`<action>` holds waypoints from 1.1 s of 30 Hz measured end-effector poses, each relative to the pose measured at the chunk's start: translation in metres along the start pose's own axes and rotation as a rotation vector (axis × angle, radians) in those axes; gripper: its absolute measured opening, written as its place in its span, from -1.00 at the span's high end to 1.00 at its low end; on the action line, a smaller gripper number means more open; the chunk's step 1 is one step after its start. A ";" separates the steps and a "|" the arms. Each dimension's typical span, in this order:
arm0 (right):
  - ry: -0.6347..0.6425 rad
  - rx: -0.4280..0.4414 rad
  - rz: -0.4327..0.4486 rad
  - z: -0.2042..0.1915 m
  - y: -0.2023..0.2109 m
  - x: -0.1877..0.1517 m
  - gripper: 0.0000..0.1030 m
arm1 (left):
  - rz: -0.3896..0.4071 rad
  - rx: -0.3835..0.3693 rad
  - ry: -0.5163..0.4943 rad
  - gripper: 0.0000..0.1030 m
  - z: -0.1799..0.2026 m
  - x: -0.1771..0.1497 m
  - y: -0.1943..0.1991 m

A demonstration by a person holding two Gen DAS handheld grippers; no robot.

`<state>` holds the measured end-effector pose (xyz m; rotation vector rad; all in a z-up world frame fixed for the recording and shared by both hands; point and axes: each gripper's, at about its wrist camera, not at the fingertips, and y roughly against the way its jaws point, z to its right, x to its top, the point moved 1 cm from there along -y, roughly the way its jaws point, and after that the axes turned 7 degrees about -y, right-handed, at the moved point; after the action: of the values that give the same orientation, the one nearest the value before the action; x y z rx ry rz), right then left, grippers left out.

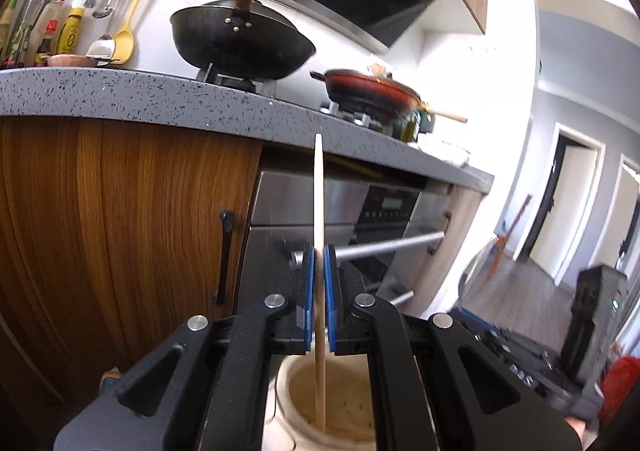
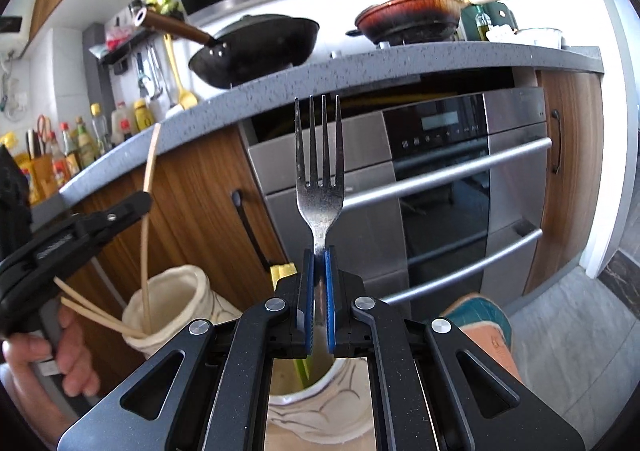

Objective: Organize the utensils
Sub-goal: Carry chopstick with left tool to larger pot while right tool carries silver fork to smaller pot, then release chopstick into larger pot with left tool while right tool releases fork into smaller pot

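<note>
My left gripper point(image 1: 319, 251) is shut on a pale wooden chopstick point(image 1: 318, 187). The chopstick stands upright with its lower end inside a cream ceramic holder point(image 1: 292, 403) below. The right wrist view shows this gripper point(image 2: 146, 197) at the left, with the chopstick point(image 2: 150, 155) over that holder point(image 2: 176, 303), where two more chopsticks point(image 2: 92, 311) lean. My right gripper point(image 2: 319, 251) is shut on the neck of a metal fork point(image 2: 319, 171), tines up, above a second cream holder point(image 2: 320, 419) that has something green in it.
A grey speckled counter point(image 2: 360, 63) runs across with a black wok point(image 2: 256, 47) and a red pan point(image 2: 408, 15) on the stove. A steel oven point(image 2: 440, 179) with bar handles and wooden cabinet doors point(image 1: 120, 211) lie behind. Bottles point(image 1: 44, 27) stand on the counter.
</note>
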<state>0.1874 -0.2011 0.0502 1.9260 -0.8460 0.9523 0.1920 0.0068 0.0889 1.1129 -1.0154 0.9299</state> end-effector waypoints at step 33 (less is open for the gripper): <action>0.018 -0.048 -0.131 0.009 -0.016 -0.012 0.79 | -0.079 0.062 -0.031 0.54 -0.002 -0.009 0.026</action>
<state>0.1969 -0.1992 0.0310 1.9042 -0.7169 0.8618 0.1652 0.0126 0.0868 1.2140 -0.9662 0.8879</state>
